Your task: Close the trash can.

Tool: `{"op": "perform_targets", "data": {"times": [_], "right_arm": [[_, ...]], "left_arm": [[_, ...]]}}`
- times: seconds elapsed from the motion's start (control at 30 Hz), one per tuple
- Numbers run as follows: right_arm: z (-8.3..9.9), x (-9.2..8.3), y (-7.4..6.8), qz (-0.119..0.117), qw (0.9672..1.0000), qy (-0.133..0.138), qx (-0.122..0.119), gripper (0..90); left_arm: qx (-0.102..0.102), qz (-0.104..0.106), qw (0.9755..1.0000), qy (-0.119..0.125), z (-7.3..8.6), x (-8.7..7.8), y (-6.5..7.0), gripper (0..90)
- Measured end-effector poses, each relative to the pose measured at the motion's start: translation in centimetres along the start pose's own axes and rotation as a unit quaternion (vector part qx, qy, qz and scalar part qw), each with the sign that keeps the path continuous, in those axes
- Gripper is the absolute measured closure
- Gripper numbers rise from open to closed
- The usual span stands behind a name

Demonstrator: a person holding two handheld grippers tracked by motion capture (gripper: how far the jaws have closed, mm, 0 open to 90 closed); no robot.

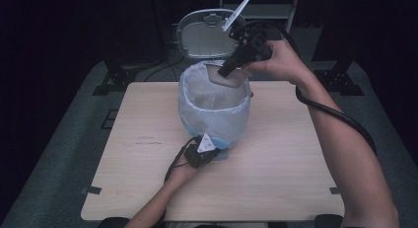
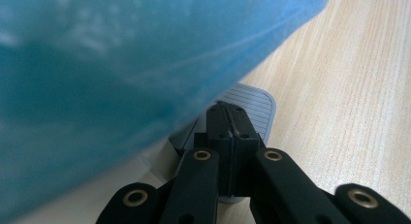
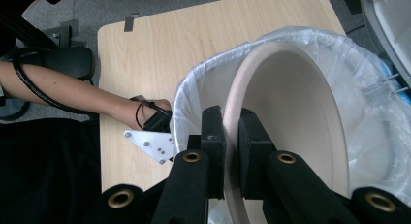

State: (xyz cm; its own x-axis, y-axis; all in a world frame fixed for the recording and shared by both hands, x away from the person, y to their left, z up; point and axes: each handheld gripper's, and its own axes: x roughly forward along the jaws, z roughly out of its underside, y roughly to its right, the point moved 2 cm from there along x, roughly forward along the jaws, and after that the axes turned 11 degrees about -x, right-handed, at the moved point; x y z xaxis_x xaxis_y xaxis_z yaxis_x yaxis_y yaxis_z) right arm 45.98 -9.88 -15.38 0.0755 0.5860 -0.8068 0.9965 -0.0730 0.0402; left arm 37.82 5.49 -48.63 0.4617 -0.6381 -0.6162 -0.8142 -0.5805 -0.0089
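Observation:
A blue pedal bin [image 1: 214, 120] lined with a clear plastic bag [image 3: 368, 107] stands mid-table, its grey lid [image 1: 207, 33] swung up at the back. My right gripper [image 3: 231, 122] is shut on the rim of a beige bowl [image 3: 291, 112], held tilted on edge over the bin's mouth. From above, that gripper [image 1: 224, 71] and the bowl [image 1: 230, 79] hang at the bin's far rim. My left gripper [image 2: 226, 107] is shut with nothing between its jaws, its tips resting on the ribbed grey pedal [image 2: 257, 105] at the bin's foot [image 1: 202, 151].
The light wooden table [image 1: 276, 154] has bare surface on both sides of the bin. A white strip [image 1: 239, 11] sticks up behind the lid. Dark stands and grey floor surround the table. The right gripper's cable [image 1: 335, 114] trails along the forearm.

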Motion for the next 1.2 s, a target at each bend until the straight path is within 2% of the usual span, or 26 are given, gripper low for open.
{"op": "perform_targets", "data": {"times": [1.2], "right_arm": [[-0.2,3.9,1.3,-0.017,0.9998,-0.009,-0.008,82.7]], "left_arm": [[0.001,0.001,1.0,0.0,0.0,0.0,0.0,90.0]]}}
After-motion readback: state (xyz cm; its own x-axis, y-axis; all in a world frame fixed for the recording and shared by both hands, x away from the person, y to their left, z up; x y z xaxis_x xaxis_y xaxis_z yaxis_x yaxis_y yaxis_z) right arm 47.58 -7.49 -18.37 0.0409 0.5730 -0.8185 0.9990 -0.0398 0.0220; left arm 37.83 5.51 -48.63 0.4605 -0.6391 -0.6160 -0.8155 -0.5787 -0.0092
